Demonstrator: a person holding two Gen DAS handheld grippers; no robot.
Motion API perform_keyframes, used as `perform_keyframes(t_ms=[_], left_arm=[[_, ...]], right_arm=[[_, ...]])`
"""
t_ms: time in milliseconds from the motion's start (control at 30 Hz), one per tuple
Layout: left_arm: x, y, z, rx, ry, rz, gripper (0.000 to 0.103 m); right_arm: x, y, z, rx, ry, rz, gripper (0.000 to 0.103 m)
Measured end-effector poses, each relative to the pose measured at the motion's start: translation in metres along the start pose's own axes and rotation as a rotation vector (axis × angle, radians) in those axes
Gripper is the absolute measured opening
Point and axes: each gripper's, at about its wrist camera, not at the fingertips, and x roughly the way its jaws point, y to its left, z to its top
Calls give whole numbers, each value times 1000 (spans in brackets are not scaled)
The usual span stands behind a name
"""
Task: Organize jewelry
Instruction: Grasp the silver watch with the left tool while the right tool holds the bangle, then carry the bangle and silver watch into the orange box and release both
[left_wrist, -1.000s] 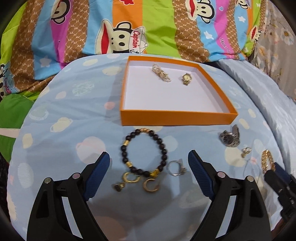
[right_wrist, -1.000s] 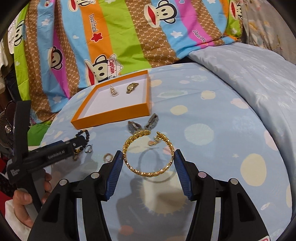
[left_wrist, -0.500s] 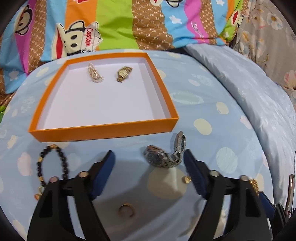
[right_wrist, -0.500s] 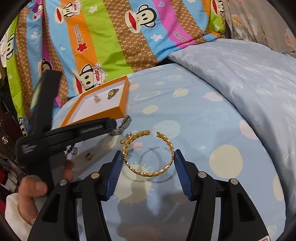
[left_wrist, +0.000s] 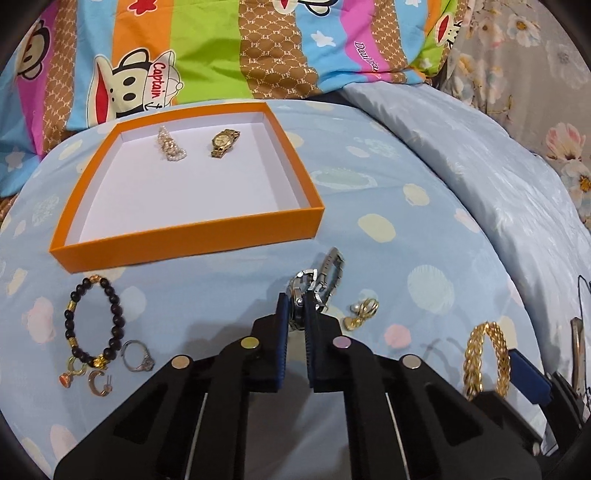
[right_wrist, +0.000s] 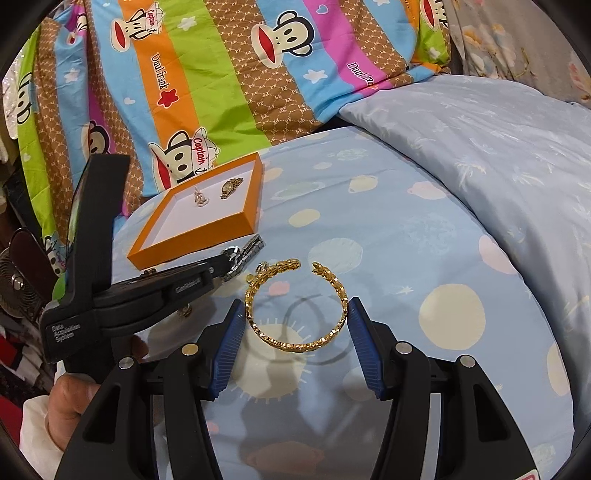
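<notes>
My left gripper (left_wrist: 296, 308) is shut on a silver watch (left_wrist: 325, 275) that lies on the blue bedspread in front of the orange tray (left_wrist: 184, 238); the left gripper also shows in the right wrist view (right_wrist: 221, 264). The tray holds a pearl piece (left_wrist: 170, 147) and a gold watch (left_wrist: 224, 142). My right gripper (right_wrist: 295, 321) holds a gold open bangle (right_wrist: 295, 338) between its pads, a little above the bed; the bangle also shows in the left wrist view (left_wrist: 487, 358).
A black bead bracelet (left_wrist: 92, 321), a silver ring (left_wrist: 137, 356) and gold earrings (left_wrist: 96, 380) lie left of my left gripper. A small pearl-and-gold earring (left_wrist: 362, 310) lies to its right. A striped monkey-print quilt (left_wrist: 207, 51) rises behind the tray.
My left gripper swung right from the bead bracelet to the silver watch and closed on it. My right gripper kept the gold bangle and turned a little right.
</notes>
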Motion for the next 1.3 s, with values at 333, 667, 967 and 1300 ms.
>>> perform_keyframes(t_ms=[333,667,967,1300], left_arm=[[-8,30,2,-83,10,0,8],[8,22,5,-79,17,39,18],[-21,36,-6,-70,-13,4,10],[-86,64,-13,-55,-100,-11,10]], right_arm=[[3,10,2,-13,3,14,56],[6,11,0,-12,12,17,56],[6,20,4,-26,5,30,56],[11,50,20,-74,-13,71,56]])
